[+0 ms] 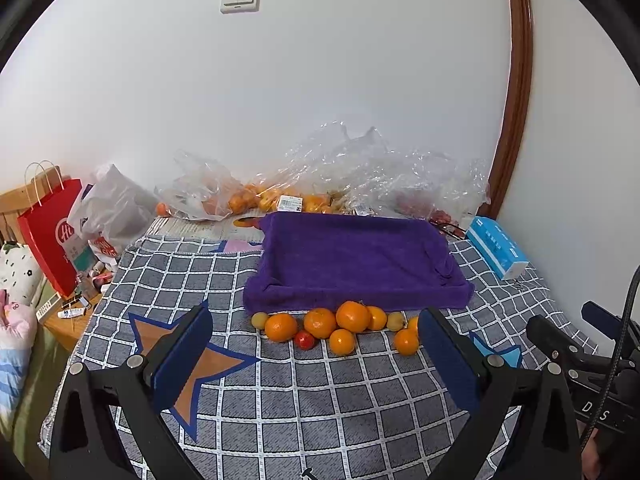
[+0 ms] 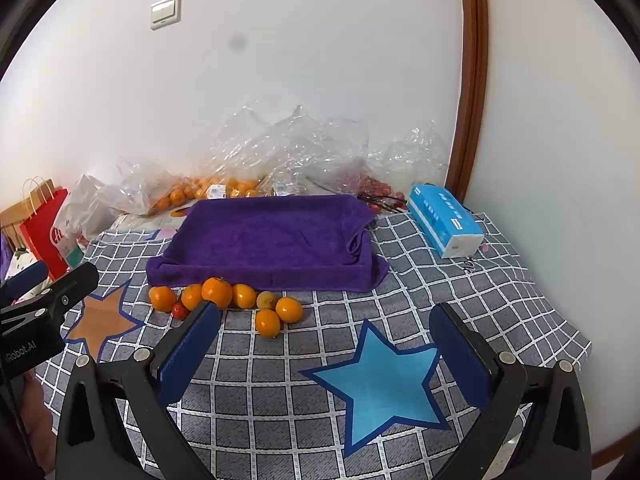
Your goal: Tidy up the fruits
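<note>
Several oranges (image 1: pixel 320 322) (image 2: pixel 217 292) lie in a loose row on the checked cloth, right against the front wall of a tray draped in a purple towel (image 1: pixel 352 264) (image 2: pixel 264 240). Among them sit a small red tomato (image 1: pixel 305 339) (image 2: pixel 180 311) and dull yellow-green fruits (image 1: pixel 259 319) (image 2: pixel 267 300). The towel's hollow holds nothing. My left gripper (image 1: pixel 316 340) hangs open just in front of the row, with nothing between its blue pads. My right gripper (image 2: pixel 325 330) is open too, nearer to me and right of the fruit, over a blue star.
Crumpled clear plastic bags (image 1: pixel 360 168) with more oranges and red fruit lie against the wall behind the tray. A blue tissue pack (image 2: pixel 444 220) sits at the right. A red paper bag (image 1: pixel 52 236) and clutter stand off the left edge. The cloth drops off at the right edge.
</note>
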Motion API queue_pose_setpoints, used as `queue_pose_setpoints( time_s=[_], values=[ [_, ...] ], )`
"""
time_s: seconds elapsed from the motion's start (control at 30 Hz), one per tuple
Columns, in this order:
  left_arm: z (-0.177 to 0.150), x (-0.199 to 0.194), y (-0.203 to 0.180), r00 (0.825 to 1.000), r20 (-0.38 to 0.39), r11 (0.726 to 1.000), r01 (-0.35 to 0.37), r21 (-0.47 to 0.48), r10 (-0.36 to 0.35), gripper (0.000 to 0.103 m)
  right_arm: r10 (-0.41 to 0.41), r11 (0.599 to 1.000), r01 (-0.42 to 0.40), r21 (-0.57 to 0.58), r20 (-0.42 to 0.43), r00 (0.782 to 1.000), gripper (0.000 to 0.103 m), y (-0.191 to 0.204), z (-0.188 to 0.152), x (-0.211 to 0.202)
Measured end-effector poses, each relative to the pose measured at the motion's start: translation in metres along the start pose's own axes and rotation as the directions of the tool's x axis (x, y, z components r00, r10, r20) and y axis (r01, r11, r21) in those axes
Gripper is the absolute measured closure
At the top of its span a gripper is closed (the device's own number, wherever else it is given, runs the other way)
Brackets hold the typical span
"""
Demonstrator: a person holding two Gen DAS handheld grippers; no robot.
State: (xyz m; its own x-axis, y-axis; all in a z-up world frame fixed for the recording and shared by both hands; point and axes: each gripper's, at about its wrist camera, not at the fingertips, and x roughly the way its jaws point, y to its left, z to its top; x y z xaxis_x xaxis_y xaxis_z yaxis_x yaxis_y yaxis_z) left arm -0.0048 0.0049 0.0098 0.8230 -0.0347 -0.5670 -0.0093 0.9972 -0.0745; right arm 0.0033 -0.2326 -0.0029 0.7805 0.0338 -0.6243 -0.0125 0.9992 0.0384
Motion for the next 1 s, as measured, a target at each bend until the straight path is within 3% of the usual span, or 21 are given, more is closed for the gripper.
queue_pose_setpoints(
  time_s=[1.0],
  values=[
    [0.001,0.011,0.025,1.0,-0.015,0.999,-0.011,-0.033,0.011,0.0,0.043,0.999,-0.043,-0.014,-0.018,0.999,0.0,0.023,0.008,0.021]
  ],
)
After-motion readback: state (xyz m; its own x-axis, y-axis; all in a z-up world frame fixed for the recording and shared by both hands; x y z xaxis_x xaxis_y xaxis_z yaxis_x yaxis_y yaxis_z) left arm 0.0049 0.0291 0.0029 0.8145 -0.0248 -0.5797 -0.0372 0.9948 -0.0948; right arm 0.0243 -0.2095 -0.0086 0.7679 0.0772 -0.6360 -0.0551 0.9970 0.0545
